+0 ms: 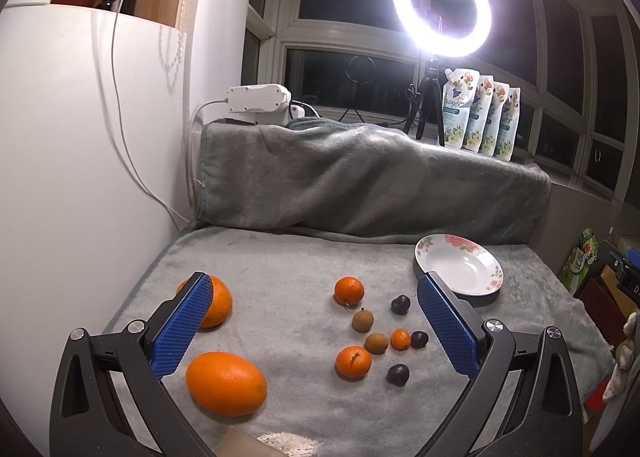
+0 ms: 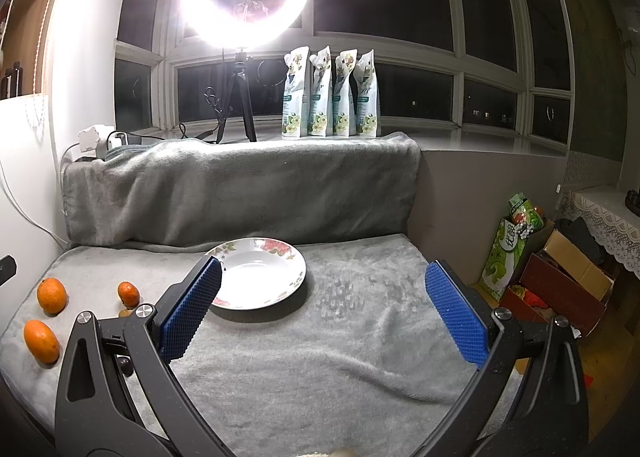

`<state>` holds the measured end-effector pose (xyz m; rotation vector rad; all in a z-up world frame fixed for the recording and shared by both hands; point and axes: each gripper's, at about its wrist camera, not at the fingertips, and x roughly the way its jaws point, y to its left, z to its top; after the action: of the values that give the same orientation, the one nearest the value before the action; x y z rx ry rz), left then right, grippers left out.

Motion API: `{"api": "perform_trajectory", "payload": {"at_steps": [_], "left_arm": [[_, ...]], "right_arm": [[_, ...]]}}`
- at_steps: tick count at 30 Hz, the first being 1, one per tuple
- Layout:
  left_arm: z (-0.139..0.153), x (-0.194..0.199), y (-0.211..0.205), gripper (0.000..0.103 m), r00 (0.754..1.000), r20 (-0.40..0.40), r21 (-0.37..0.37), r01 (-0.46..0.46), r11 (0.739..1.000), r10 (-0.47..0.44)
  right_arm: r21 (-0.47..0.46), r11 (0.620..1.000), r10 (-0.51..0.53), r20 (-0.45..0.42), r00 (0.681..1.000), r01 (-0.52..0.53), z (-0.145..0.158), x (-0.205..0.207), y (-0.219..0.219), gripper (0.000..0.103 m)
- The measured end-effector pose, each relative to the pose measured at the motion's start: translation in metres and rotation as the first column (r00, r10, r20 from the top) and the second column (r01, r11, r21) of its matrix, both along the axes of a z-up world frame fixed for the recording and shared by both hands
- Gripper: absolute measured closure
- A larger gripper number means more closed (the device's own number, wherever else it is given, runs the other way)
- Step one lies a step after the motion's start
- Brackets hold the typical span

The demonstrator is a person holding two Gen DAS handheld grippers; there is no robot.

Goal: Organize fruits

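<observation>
Surface: grey fleece blanket (image 1: 280, 257) is covering a flat ledge and running up over a raised back under a dark night window.
Background: ring light (image 1: 441, 5) is glowing on a black tripod on the sill, with four floral refill pouches (image 1: 482, 117) standing in a row just beside it; a white power strip (image 1: 258, 98) is sitting at the left end of the raised back.
Left gripper (image 1: 314, 331): its blue-padded jaws are standing wide apart and holding nothing, hovering above the fruit.
Right gripper (image 2: 324, 311): its jaws are likewise spread wide and empty, hanging over bare blanket with the plate just beyond its left finger.
Plate (image 1: 460, 253): white with a flowered rim, it is sitting empty at the far right of the blanket, apart from all the fruit.
Large oranges: one large orange (image 1: 226, 383) is lying near the front left; a second large orange (image 1: 218, 301) is lying behind it, partly hidden by the left finger.
Mandarins: far mandarin (image 1: 349, 290) and near mandarin (image 1: 353, 361) are resting in the middle, with a tiny orange fruit (image 1: 400, 339) between the small ones.
Brown fruits: two small brown round fruits (image 1: 363, 319) are lying between the mandarins.
Dark fruits: three dark purple fruits (image 1: 400, 304) are scattered along the right side of the cluster, the nearest to the plate still clear of it.
Floor at right: cardboard boxes (image 2: 560, 289) and a green bag (image 2: 512, 253) are standing beside the ledge.
</observation>
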<state>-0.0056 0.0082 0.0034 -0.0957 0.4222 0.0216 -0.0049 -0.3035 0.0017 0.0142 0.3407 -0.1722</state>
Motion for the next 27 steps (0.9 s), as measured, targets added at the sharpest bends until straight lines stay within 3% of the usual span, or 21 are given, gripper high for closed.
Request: {"api": "perform_trajectory", "payload": {"at_steps": [27], "left_arm": [[-0.0043, 0.0039, 0.0021, 0.001, 1.0, -0.018, -0.013, -0.002, 1.0, 0.002]], "right_arm": [[0.006, 0.999, 0.051, -0.02, 0.999, -0.051, -0.002, 0.0093, 0.0083, 0.0]]}}
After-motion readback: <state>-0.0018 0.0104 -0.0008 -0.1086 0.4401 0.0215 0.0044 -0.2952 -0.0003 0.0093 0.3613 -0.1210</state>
